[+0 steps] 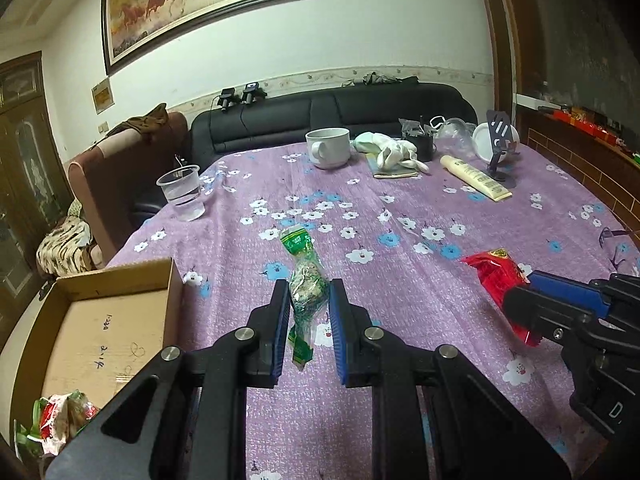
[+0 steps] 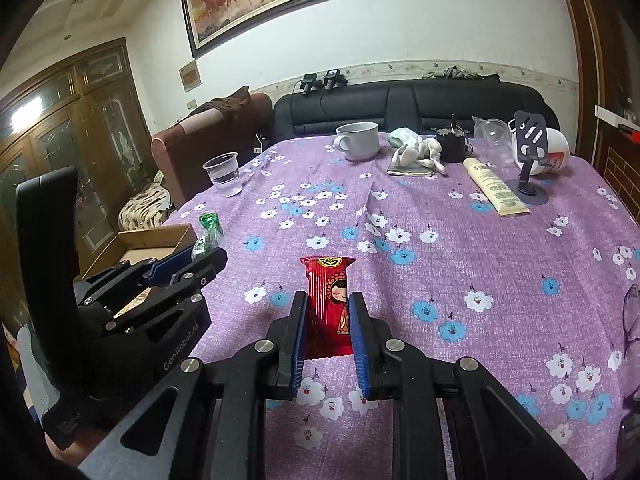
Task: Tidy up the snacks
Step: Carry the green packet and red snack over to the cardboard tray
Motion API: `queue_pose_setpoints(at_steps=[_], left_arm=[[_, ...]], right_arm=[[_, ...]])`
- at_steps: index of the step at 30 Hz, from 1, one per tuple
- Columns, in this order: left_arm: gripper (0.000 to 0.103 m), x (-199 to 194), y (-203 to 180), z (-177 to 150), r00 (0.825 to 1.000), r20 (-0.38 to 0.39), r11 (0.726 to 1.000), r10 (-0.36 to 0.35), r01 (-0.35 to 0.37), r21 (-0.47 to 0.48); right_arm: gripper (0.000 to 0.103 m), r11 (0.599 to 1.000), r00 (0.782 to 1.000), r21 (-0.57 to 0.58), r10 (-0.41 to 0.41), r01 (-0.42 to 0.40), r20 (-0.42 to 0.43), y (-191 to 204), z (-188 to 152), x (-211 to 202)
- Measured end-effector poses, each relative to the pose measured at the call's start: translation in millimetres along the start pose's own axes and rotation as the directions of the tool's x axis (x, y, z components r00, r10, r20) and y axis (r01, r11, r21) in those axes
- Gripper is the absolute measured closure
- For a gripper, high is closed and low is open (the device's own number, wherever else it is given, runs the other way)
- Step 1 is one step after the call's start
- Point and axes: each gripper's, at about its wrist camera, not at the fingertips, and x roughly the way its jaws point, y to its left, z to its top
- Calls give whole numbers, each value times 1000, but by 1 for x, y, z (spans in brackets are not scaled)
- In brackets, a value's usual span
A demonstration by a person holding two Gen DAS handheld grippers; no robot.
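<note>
**Two snack packets held, one per gripper, beside the cardboard box**

Two grippers are each clamped on a packet above the purple flowered tablecloth [image 1: 400, 280]. The left gripper [image 1: 309, 300] has its blue pads pressed narrowly against a green-and-clear snack packet [image 1: 306, 280], held just to the right of the cardboard box [image 1: 120, 320]. The right gripper [image 2: 329, 312] grips a red snack packet [image 2: 328, 300] printed with a cartoon figure, farther right of the box and well apart from it.

The left wrist view alone shows the box floor, with handwriting on it, and a heap of red and green wrappers [image 1: 60, 416] at the box's near corner. It shows the red packet only edge-on.

The right wrist view alone shows the red packet's printed face, and a gloved hand [image 2: 112, 356] carrying the left gripper in front of the box. Only the box's far end shows there.

Beyond the box stands a clear plastic cup [image 1: 182, 198] with water; a white mug [image 1: 328, 147] stands farther off.
</note>
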Motion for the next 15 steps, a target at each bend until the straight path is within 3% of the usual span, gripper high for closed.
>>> queue_pose_setpoints(at_steps=[15], left_arm=[[86, 0, -1, -1, 1000, 14, 1000, 19, -19, 3]], right_arm=[[83, 1000, 1000, 2, 5, -5, 11, 0, 0, -2]])
